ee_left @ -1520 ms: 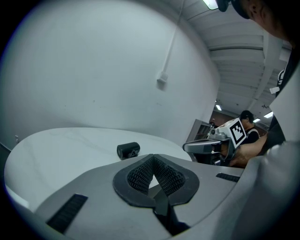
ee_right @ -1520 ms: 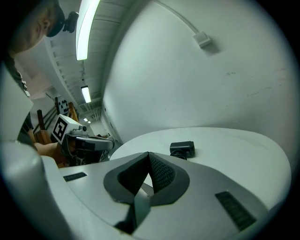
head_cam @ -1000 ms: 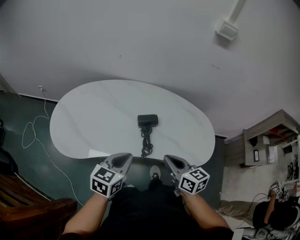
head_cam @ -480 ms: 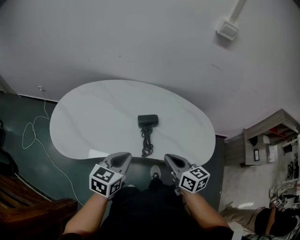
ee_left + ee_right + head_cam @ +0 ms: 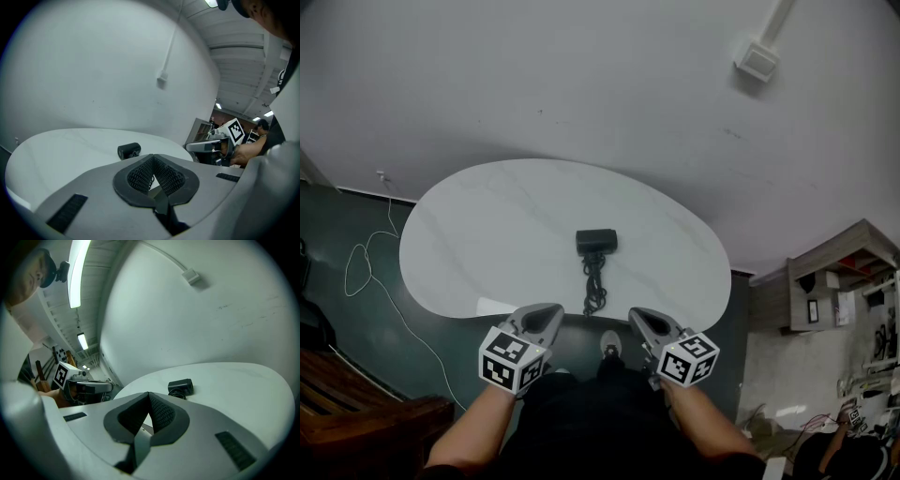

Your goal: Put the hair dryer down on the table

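We hold the left gripper [image 5: 547, 315] and right gripper [image 5: 638, 318] at the near edge of the table [image 5: 478, 225], jaws pressed together on nothing. The hair dryer [image 5: 595, 242] lies mid-table with its cord [image 5: 593, 283] trailing toward us. We judge it already set down.

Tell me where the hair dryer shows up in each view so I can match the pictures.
Head view: the hair dryer sits mid-picture on the table, cord trailing toward the person.
Left gripper view: the hair dryer lies just left of centre, above the jaws.
Right gripper view: it lies just right of centre, above the jaws.
Shared landmark: the white wall box, high above the table.
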Motion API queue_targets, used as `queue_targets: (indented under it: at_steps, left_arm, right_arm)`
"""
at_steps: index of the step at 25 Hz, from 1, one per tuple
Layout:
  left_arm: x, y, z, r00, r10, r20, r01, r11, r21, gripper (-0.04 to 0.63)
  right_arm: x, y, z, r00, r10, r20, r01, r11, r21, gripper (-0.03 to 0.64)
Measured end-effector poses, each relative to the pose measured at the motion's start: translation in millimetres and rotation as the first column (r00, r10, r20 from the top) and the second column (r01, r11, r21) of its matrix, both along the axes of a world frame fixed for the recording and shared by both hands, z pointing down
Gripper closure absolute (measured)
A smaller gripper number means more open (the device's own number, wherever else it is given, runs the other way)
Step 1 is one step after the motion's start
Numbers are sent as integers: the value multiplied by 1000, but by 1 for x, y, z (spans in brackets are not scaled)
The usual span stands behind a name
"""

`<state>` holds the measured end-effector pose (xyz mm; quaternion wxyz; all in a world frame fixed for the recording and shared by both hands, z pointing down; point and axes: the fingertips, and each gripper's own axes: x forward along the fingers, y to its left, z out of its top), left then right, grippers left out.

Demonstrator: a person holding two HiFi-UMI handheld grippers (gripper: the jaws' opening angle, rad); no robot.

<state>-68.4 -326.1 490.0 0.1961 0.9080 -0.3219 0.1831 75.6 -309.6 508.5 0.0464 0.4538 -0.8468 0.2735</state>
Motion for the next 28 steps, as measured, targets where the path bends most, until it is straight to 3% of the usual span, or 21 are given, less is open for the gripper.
queue_targets:
  at_steps: [28]
  left_arm:
    - [5,-8,2,1000,-2,-2,2,1000,-4,584]
  right_arm:
    - [4,-8,6,1000,-6,-11,5,1000,-17,609]
